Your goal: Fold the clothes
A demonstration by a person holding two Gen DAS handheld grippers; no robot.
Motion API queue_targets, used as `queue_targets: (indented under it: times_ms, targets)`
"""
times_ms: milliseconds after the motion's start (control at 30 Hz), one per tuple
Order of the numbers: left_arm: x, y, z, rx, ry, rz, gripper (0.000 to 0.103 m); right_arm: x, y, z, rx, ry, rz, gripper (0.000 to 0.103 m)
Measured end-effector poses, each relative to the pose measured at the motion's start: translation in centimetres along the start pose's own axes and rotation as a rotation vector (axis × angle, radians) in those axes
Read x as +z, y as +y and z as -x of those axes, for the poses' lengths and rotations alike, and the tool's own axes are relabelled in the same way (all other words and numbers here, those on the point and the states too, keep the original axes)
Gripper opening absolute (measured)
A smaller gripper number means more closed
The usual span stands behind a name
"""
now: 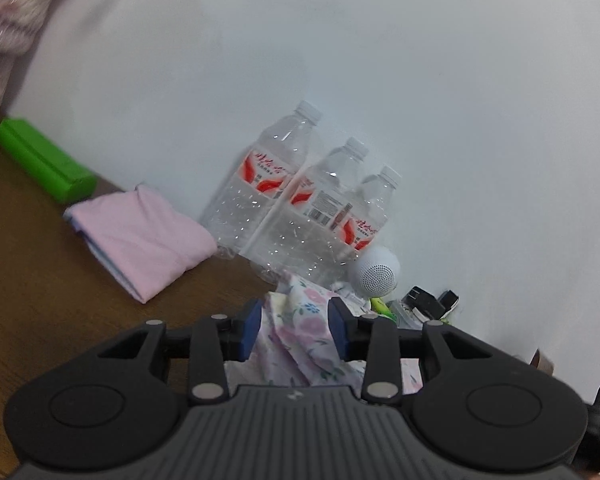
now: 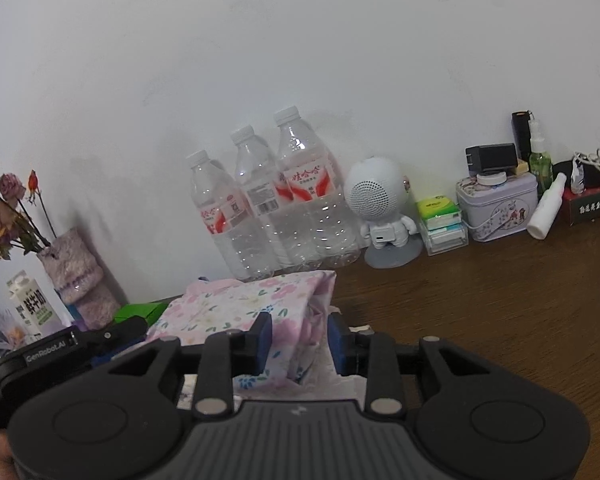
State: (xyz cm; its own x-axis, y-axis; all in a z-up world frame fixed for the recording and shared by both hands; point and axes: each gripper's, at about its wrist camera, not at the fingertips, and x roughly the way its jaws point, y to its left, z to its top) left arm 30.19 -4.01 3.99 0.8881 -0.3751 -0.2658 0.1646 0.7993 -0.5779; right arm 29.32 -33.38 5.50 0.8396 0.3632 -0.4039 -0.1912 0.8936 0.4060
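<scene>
left gripper [image 1: 294, 330]: jaws part-open, floral garment [image 1: 300, 336] bunched between the blue pads; actual pinch not clear, cannot tell if gripping.
right gripper [image 2: 299, 344]: same story, floral garment [image 2: 256, 312] edge sitting between the pads, gap visible on the right pad side; cannot tell if clamped.
garment place: near centre of desk [image 2: 480, 320], right at both grippers, partly raised and crumpled in left view, flatter in right view.
garment axis: long axis roughly left-right across the desk in right view, far edge lying just in front of the bottles; a folded-over flap at its right end. Exact shape hidden under grippers.
progress: one pink garment [image 1: 144, 236] already folded, lying left of the bottles beside a green box [image 1: 44, 160]. Floral piece looks mid-fold, not squared yet; likely at least one more fold plus flattening left.
far row: three water bottles [image 2: 272, 204] against the wall, white robot speaker [image 2: 380, 200] to their right, tins and small bottles farther right.
far left: vase with dried flowers [image 2: 16, 216], milk carton [image 2: 30, 304].
</scene>
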Motion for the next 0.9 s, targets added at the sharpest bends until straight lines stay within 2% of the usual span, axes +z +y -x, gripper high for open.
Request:
queue_targets:
  times_ms: [67, 167, 267, 400, 467, 533, 600, 633, 700, 733, 767, 867, 900]
  targets:
    - [0.1, 0.2, -0.1, -0.012, 0.013, 0.017, 0.037, -0.1, 0.0, -0.2, 0.007, 0.009, -0.001, 0.029]
    - [-0.3, -0.2, -0.5, -0.016, 0.052, -0.004, 0.036, -0.1, 0.1, -0.6, 0.035, 0.033, -0.007, 0.016]
    - [-0.7, -0.4, -0.7, -0.021, 0.064, -0.011, 0.032, 0.0, 0.4, -0.4, 0.036, 0.043, 0.004, 0.014]
    - [-0.5, -0.7, -0.4, 0.007, 0.055, -0.02, 0.035, 0.1, 0.7, -0.3, 0.018, 0.046, 0.025, 0.019]
    - [0.0, -1.6, 0.5, 0.047, 0.033, -0.056, 0.041, 0.4, 1.1, 0.1, -0.02, 0.031, 0.048, 0.025]
    - [0.5, -2.5, 1.3, 0.086, 0.01, -0.092, 0.045, 1.2, 2.2, 1.3, -0.084, -0.015, 0.093, 0.026]
    - [1.1, -3.4, 2.2, 0.126, -0.013, -0.128, 0.048, 2.1, 3.7, 3.4, -0.156, -0.085, 0.147, 0.035]
    - [1.4, -3.9, 3.4, 0.123, -0.017, -0.153, 0.054, 2.4, 4.4, 4.5, -0.162, -0.124, 0.149, 0.04]
    - [2.0, -5.2, 6.2, 0.126, -0.035, -0.231, 0.065, 2.6, 5.8, 6.7, -0.147, -0.201, 0.134, 0.071]
    - [2.2, -5.9, 7.9, 0.133, -0.051, -0.285, 0.073, 2.5, 6.5, 7.4, -0.132, -0.196, 0.127, 0.074]
    - [2.4, -6.6, 9.6, 0.141, -0.067, -0.339, 0.076, 2.2, 7.3, 7.8, -0.114, -0.174, 0.12, 0.073]
    - [-0.1, -5.4, 13.1, 0.212, -0.019, -0.349, 0.086, 0.4, 9.8, 10.1, -0.11, -0.131, 0.139, 0.075]
    - [-1.0, -5.0, 14.3, 0.236, -0.002, -0.352, 0.091, -0.6, 10.8, 11.2, -0.113, -0.13, 0.157, 0.083]
